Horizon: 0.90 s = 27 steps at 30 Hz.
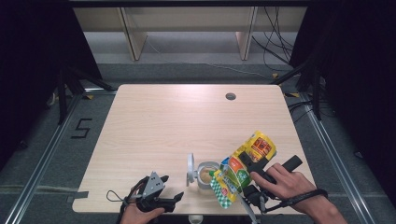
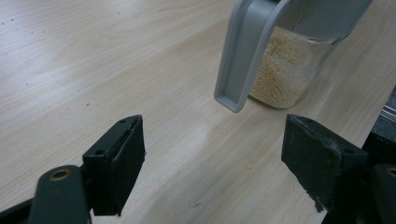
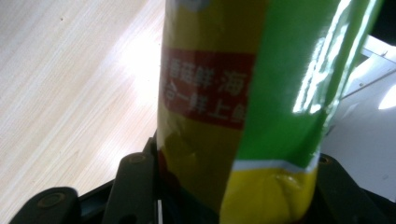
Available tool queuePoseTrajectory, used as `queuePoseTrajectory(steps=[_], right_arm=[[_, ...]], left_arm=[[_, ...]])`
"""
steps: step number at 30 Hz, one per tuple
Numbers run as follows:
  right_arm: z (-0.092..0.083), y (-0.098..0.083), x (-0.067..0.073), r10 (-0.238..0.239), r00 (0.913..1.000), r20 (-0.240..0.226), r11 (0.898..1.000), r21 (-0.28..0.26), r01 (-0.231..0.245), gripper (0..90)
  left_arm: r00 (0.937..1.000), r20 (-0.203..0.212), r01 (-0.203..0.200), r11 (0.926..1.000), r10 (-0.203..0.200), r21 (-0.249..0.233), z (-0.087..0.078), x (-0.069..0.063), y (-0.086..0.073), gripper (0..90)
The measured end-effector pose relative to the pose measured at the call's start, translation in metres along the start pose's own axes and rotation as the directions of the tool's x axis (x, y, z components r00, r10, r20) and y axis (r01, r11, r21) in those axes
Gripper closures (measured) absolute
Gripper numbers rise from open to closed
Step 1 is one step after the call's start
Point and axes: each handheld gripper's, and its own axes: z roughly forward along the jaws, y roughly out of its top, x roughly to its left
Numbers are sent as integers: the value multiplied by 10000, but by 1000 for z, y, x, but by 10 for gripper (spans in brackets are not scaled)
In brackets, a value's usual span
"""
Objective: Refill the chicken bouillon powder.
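The right gripper (image 1: 243,169) is clamping a yellow-and-green glossy foil pouch (image 1: 243,168), tilting its mouth down over the clear glass jar of pale granules (image 1: 207,174) near the worktop's (image 1: 177,121) front edge, seemingly to pour; the left gripper (image 1: 173,199) is waiting open beside the jar's hinged grey lid (image 1: 190,169), holding nothing

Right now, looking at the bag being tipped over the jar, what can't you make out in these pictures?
- Yellow and green foil bag: its mouth is hidden in the right gripper view, cut off by the top edge; the red label's print is blurred.
- Clear glass jar of pale grains: its rim is cut off by the top edge in the left gripper view; the grey flip lid covers part of it.
- Any grains pouring: too small in the high view.
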Motion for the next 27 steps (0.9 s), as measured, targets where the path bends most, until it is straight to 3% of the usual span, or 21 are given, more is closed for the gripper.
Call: queuePoseTrajectory(steps=[1,3,5,6,7,9,10,12,13,14,15,16,18,19,20,21,22,23,26,27], right_arm=[[-1,0,2,261,9997,-24,9996,93,-260,572],[-1,-2,0,15,9999,-105,10000,77,-14,572],[-4,-3,3,337,9994,-103,9992,202,-335,573],[-4,-4,2,62,10000,-30,9999,93,-62,573],[-6,-4,5,344,9993,-124,9992,228,-341,573],[-7,-5,5,79,9999,-93,9999,139,-77,574],[-8,-3,8,343,9994,-43,9992,186,-343,574],[-8,-3,8,366,9993,-89,9992,188,-365,574],[-7,-3,6,99,9999,-77,9999,81,-98,575],[-7,-1,8,390,9992,-56,9992,115,-389,575],[-7,-1,8,390,9992,-56,9992,115,-389,575],[-5,1,8,384,9992,-96,9992,58,-383,576],[-3,3,8,478,9988,-52,9988,-130,-478,576],[-3,3,8,478,9988,-52,9988,-130,-478,576],[-2,3,5,118,9999,-31,9998,-169,-118,576],[-1,4,7,457,9990,-21,9989,-109,-457,576],[1,1,4,115,9999,-36,9998,-165,-116,577],[1,1,4,115,9999,-36,9998,-165,-116,577],[0,-1,7,582,9983,-24,9983,10,-582,577],[0,-4,6,207,9998,-35,9998,11,-207,577]], left_arm=[[10000,-3,-2,10000,2,0,0,0,0,212],[9999,2,119,9999,-119,77,0,0,0,212],[9998,-3,211,9998,-211,-9,1,-1,0,212],[9998,9,202,9998,-202,3,1,-1,0,212],[9994,43,329,9994,-329,-63,1,-2,-1,212],[9995,33,305,9995,-305,-47,1,-2,-1,213],[9995,29,325,9995,-325,-60,2,-2,-1,213],[9996,28,285,9996,-285,-14,1,-2,-1,212],[9995,20,318,9995,-318,-54,2,-2,-1,213],[9997,10,227,9997,-227,-55,1,-1,0,213],[10000,19,58,10000,-58,-52,1,-1,0,213],[9996,42,275,9996,-275,8,1,-1,-1,213],[9998,22,220,9998,-220,7,1,-1,-1,213],[9998,22,220,9998,-220,7,1,-1,-1,213],[9999,0,163,9999,-163,-1,1,-1,0,213],[9998,-7,206,9998,-206,-7,1,-1,-1,212],[9998,-1,211,9998,-211,-9,0,-1,0,212],[9998,-1,211,9998,-211,-9,0,-1,0,213],[9999,-28,147,9999,-146,59,0,-1,0,213],[9998,10,182,9998,-182,44,0,-1,0,212]])
